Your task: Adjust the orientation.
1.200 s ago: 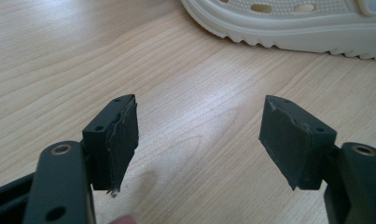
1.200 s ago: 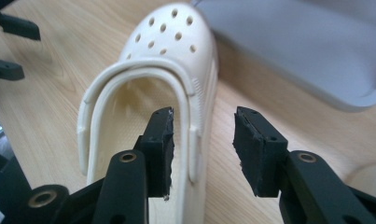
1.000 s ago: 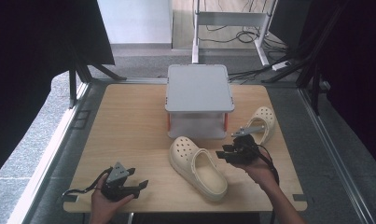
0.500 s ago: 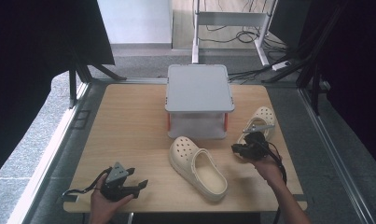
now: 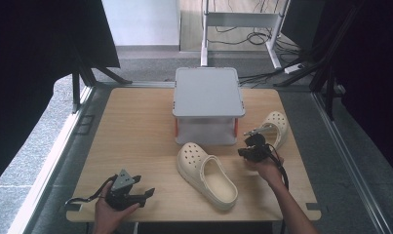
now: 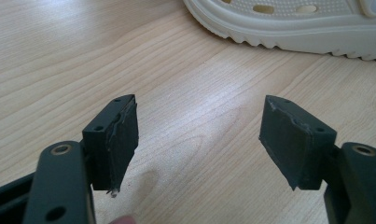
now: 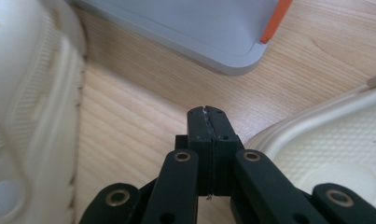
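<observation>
Two cream clogs lie on the wooden table [image 5: 135,126]. One clog [image 5: 206,173] lies in the middle, open side up; the other clog [image 5: 276,126] lies to the right of the grey stand. My right gripper [image 5: 248,147] sits between them, shut on nothing. In the right gripper view its jaws [image 7: 208,112] point at the stand's base [image 7: 190,28], with one clog [image 7: 31,107] at left and the other clog [image 7: 335,149] at right. My left gripper [image 5: 145,195] rests near the table's front left, open and empty [image 6: 202,107], with a clog's sole [image 6: 293,23] beyond it.
A grey two-tier stand [image 5: 208,92] with orange legs [image 7: 275,21] stands at the back middle of the table. Bare wood spreads across the left half. Black curtains and a metal frame flank the table; cables lie on the floor behind.
My right gripper has drawn slightly away from the middle clog's heel toward the stand. The left gripper has stayed put.
</observation>
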A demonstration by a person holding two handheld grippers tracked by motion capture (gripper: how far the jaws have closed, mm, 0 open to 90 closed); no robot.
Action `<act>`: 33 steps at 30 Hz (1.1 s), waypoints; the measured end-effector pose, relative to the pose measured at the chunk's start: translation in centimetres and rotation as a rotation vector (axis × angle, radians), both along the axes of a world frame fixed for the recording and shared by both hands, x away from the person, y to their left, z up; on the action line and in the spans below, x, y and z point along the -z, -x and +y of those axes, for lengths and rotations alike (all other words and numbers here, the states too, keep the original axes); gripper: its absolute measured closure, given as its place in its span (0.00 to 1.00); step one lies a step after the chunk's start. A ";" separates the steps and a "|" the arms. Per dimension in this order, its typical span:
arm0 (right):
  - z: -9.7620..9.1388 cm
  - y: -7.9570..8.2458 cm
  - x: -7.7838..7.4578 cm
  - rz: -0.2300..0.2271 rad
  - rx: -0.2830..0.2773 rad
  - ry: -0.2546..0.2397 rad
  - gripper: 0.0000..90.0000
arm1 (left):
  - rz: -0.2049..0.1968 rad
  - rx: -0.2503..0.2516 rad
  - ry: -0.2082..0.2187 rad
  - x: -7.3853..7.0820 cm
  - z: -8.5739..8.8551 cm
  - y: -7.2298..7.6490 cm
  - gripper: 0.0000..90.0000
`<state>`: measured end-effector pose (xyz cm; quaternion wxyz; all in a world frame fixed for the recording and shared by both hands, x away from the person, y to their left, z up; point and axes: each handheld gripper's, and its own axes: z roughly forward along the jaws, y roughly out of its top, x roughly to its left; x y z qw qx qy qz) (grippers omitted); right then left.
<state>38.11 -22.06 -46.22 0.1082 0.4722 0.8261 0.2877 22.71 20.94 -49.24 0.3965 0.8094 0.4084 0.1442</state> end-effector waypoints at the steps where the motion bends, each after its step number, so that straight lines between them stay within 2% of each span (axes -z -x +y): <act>1: 0.2 -0.1 0.2 -0.001 0.006 0.017 1.00 | 0.000 0.000 0.000 0.0 0.0 0.0 0.32; 7: -0.3 -0.4 0.7 -0.006 0.039 0.040 1.00 | -0.001 0.001 0.003 0.0 0.0 0.0 0.32; 8: -0.6 -0.3 0.7 0.000 0.042 0.010 1.00 | 0.000 0.002 0.003 0.0 0.0 0.0 0.32; 9: -0.7 -0.3 0.7 0.001 0.041 0.007 1.00 | 0.000 0.002 0.003 0.0 0.0 0.0 0.32; 18: -1.6 0.5 0.6 0.007 0.034 0.016 1.00 | 0.001 0.002 0.003 0.0 0.0 0.0 0.32; 26: -4.4 2.5 0.4 0.019 0.050 0.011 1.00 | 0.004 0.002 0.006 0.0 -0.1 -0.2 0.32; 30: -6.4 3.6 0.2 0.027 0.056 -0.017 1.00 | 0.007 0.005 0.004 0.1 -0.1 -0.3 0.32; 33: -7.0 4.0 0.2 0.029 0.060 -0.008 1.00 | 0.008 0.004 0.006 0.1 -0.1 -0.3 0.32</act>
